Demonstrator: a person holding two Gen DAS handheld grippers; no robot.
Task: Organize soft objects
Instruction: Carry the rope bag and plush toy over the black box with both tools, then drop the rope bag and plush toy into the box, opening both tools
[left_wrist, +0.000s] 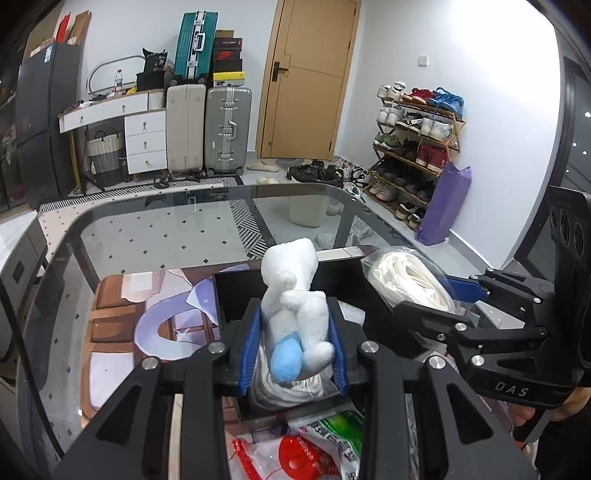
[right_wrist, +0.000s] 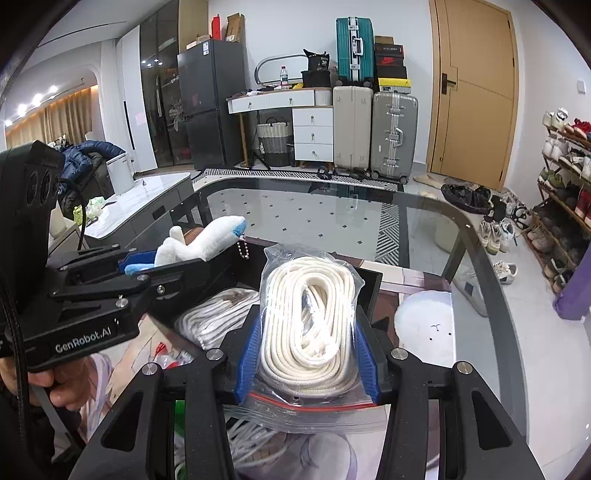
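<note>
The left hand-held gripper (left_wrist: 295, 332) is clamped on a white plush toy (left_wrist: 295, 295), its blue pads pressing both flanks. The toy stands upright between the pads, pale blue at one rounded end; its face is turned away and cannot be made out. Under it, much of a black box (left_wrist: 236, 295) is hidden by the toy and the gripper's frame. The box sits on a printed mat (left_wrist: 147, 325) near the desk's (left_wrist: 166, 236) near edge. In the right wrist view a bundle of white rope (right_wrist: 218, 314) lies inside the box, partly covered by the left gripper. At the bottom of the left wrist view, a packet with red and green print (left_wrist: 317, 446) is cut off by the frame and its lettering is unreadable.

To the right, the right hand-held gripper (right_wrist: 306, 347) is closed on a clear zip bag of coiled cream rope (right_wrist: 310, 317), the pads squeezing its sides. The bag hangs over the box's right part; whether it touches the box cannot be told. A red seal strip crosses its lower end.

Beyond the glass desk's far edge stand suitcases (left_wrist: 207, 129), a wooden door (left_wrist: 310, 77) and, at far right, a shoe rack (left_wrist: 417, 147). Part of a hand (left_wrist: 524, 413) shows under the right gripper
</note>
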